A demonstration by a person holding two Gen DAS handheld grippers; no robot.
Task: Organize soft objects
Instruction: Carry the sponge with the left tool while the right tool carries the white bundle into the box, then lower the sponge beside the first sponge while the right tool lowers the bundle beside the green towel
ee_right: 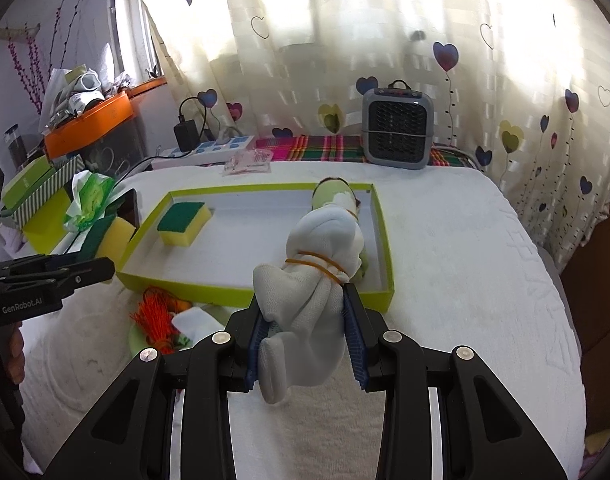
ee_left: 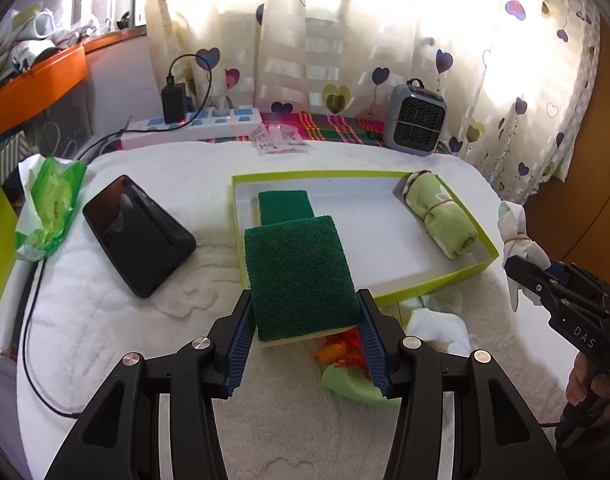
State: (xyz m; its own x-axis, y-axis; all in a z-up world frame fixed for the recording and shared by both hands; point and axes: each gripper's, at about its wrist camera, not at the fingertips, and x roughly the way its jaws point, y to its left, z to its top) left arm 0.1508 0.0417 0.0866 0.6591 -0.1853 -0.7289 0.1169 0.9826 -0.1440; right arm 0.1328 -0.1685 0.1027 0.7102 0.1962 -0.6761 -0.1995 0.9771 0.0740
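two grippers in view, each loaded. left gripper (ee_left: 305,320) has its jaws about half apart and pressed on the sides of a green-topped sponge (ee_left: 301,276) with a yellow underside, held clear of the white towel-covered surface (ee_left: 145,360) and overlapping the near wall of the lime-green tray (ee_left: 445,276). right gripper (ee_right: 305,320) has its jaws set narrower, pinching the lower part of a white cloth bundle (ee_right: 317,280) tied with an orange rubber band (ee_right: 321,264); the bundle's upper end overlaps the tray's near right corner. inside the tray: a second sponge (ee_right: 183,224) at the far left corner, a rolled green cloth (ee_left: 441,216) along the right wall. just outside the near wall, loose cloths and an orange tassel (ee_right: 153,316) lie on the towel. a black phone (ee_left: 139,234) lies left of the tray; a small grey fan (ee_right: 397,136) stands behind it.
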